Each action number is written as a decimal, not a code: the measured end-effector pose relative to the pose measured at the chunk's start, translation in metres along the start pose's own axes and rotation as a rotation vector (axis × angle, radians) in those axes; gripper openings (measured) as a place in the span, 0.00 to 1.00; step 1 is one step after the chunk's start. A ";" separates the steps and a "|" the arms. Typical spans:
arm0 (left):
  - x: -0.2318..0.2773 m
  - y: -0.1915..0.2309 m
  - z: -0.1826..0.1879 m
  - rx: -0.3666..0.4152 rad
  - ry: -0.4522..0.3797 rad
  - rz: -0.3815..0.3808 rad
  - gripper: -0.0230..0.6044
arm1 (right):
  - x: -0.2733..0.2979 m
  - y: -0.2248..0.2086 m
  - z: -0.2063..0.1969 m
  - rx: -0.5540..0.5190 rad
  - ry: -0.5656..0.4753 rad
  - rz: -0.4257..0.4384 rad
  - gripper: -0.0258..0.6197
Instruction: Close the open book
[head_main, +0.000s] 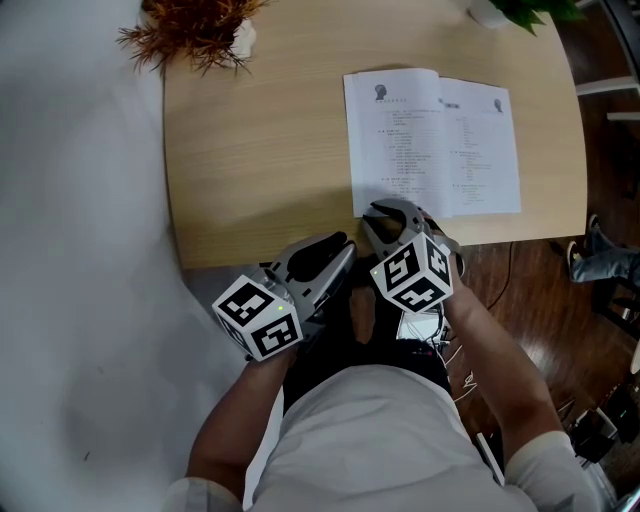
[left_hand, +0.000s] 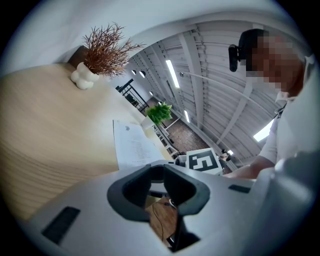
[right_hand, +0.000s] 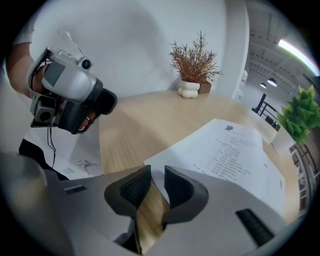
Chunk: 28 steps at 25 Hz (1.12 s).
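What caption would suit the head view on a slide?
Right gripper, jaws apart, at the near corner of the open book on a wooden table; left gripper open beside it.

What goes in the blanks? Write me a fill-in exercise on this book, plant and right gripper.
The book lies ____ on the table.
The right gripper is at the book's near ____ corner, jaws apart.
The dried plant stands in a ____ vase.
Missing: open; left; white.
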<state>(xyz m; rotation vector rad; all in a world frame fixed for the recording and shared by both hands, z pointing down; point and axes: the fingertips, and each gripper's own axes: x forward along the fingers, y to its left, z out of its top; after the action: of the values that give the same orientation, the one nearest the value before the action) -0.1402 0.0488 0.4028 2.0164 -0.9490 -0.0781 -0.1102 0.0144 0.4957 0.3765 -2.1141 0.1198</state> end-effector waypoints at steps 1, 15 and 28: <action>0.000 0.000 0.000 0.000 0.000 -0.001 0.12 | 0.000 0.000 0.000 0.002 -0.004 0.006 0.17; -0.003 0.001 0.001 0.003 0.010 -0.006 0.12 | -0.004 0.001 0.002 0.039 -0.049 0.058 0.04; -0.003 0.007 0.001 -0.005 0.015 -0.005 0.12 | -0.026 -0.008 0.017 0.061 -0.130 -0.032 0.04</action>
<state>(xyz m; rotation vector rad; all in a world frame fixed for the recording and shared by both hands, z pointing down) -0.1467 0.0480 0.4061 2.0124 -0.9338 -0.0683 -0.1081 0.0088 0.4641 0.4657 -2.2350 0.1447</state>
